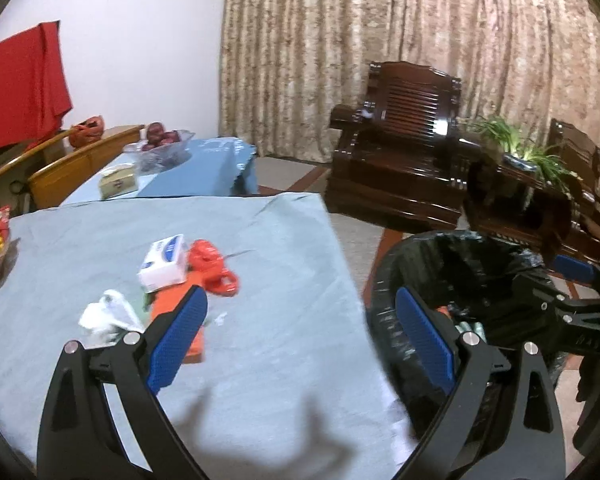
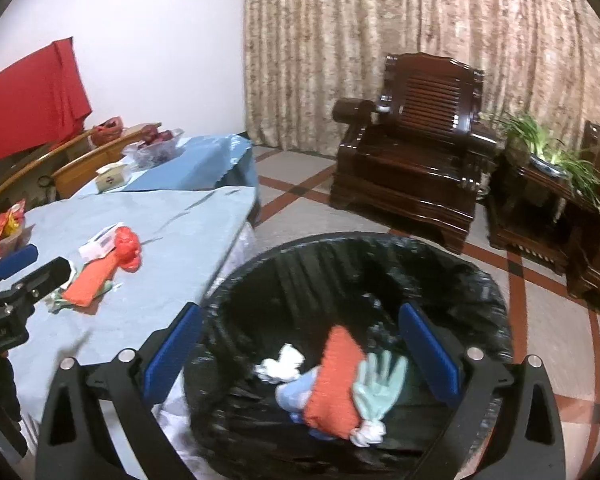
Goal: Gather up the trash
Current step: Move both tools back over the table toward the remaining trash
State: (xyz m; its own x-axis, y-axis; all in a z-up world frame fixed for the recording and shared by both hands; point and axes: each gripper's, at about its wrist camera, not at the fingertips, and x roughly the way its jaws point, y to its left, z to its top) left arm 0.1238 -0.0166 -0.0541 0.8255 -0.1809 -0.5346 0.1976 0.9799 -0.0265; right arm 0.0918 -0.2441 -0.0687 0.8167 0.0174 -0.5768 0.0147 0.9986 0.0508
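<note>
A desk (image 1: 260,360) draped in pale blue cloth carries the remaining trash (image 1: 180,276), lying ahead-left of the empty, wide-open left tool (image 1: 300,340), the nearer one. The right tool (image 2: 300,352), also open and empty, hangs over the bin (image 2: 496,292).

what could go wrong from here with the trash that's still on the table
1. The white box, red bag and orange packet overlap, so one grab may drag a neighbour along.
2. The thin crumpled wrapper may slip from the open left gripper.
3. The bin stands past the table edge; an early release lands on the floor.
</note>
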